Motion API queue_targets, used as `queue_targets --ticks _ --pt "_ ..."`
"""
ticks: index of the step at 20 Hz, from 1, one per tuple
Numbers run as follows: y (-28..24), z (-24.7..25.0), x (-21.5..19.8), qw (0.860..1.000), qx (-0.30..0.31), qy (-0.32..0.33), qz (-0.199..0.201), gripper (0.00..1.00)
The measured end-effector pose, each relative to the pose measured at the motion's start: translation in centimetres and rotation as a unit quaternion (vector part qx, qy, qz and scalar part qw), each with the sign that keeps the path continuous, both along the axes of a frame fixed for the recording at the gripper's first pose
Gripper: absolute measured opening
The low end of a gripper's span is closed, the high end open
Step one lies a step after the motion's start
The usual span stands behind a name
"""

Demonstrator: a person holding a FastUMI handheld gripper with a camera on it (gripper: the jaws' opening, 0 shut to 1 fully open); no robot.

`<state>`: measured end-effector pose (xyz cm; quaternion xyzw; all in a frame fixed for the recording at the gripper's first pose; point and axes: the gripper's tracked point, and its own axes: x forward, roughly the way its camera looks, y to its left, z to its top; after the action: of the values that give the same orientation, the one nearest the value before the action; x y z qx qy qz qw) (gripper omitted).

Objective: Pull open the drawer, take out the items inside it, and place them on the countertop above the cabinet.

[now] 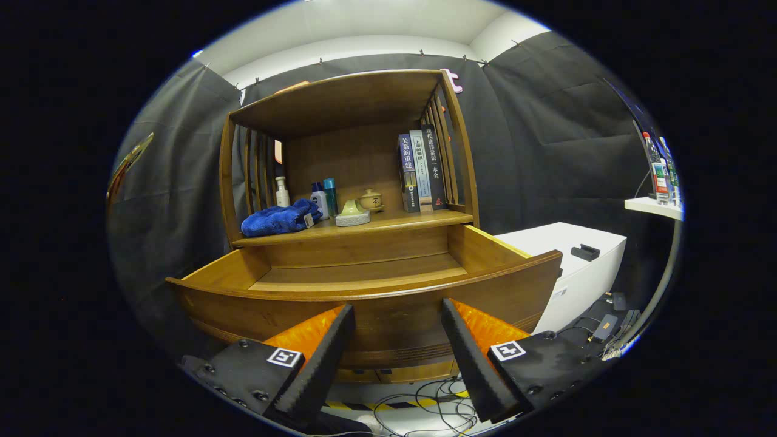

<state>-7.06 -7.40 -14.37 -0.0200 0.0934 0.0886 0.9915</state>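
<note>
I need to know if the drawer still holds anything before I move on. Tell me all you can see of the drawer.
The drawer is brown wood with a front panel that looks curved in this view and grooved lines along its lower edge. It is pulled well out from under the countertop, level. The part of its floor in sight is bare; the strip just behind the front panel is hidden. The claw is open, its fingers just before the front panel, not gripping it.

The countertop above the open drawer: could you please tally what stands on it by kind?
Books: 3
Bottles: 3
Blue cloth: 1
Small lidded pot: 1
Pale green item on a pad: 1
Total: 9
The tongs are open, in front of the drawer, gripping nothing.
</note>
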Motion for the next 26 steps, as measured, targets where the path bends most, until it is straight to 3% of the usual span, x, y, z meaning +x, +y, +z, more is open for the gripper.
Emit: queue_targets --ticks 26 --pt "2.2 0.6 9.9 1.000 0.006 0.015 -0.011 0.97"
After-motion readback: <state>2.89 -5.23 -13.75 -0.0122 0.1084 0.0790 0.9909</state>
